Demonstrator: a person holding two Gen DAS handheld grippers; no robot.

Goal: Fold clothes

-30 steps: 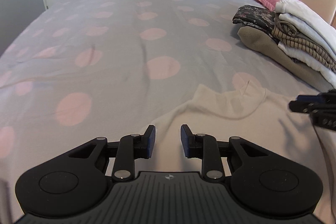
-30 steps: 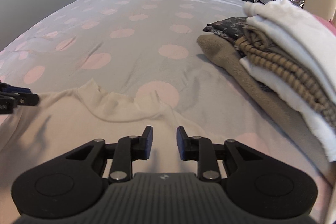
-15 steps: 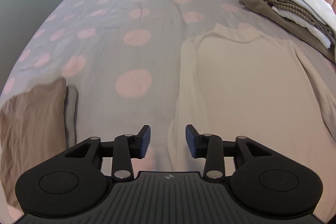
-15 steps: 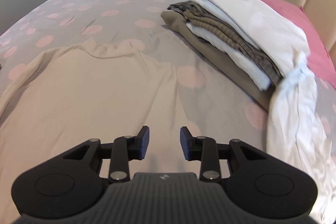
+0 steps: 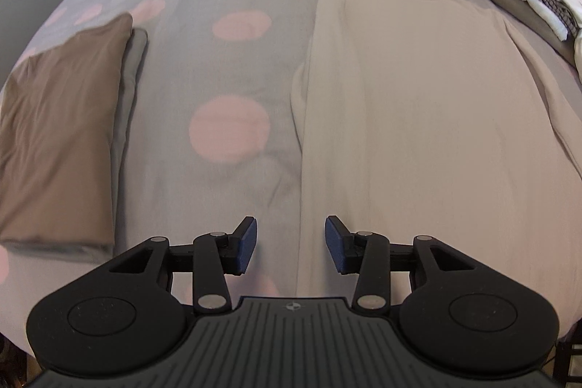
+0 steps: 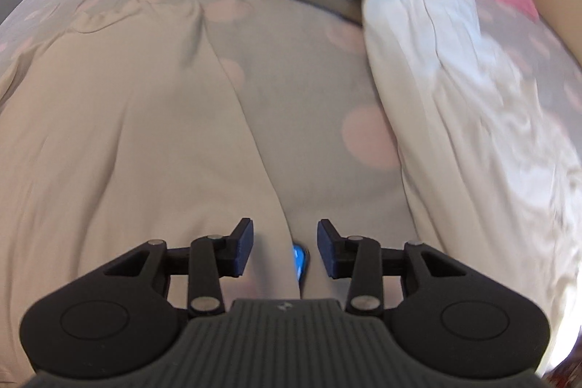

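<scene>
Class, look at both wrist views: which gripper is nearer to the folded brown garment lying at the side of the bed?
Left. The left gripper hangs over the cream top's edge, the folded brown garment beside it. The right gripper is at the top's opposite edge.

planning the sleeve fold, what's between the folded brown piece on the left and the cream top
Only bare bedspread, grey with pink dots, a little wrinkled. The left wrist view shows the folded brown piece and the cream top with nothing else between.
</scene>
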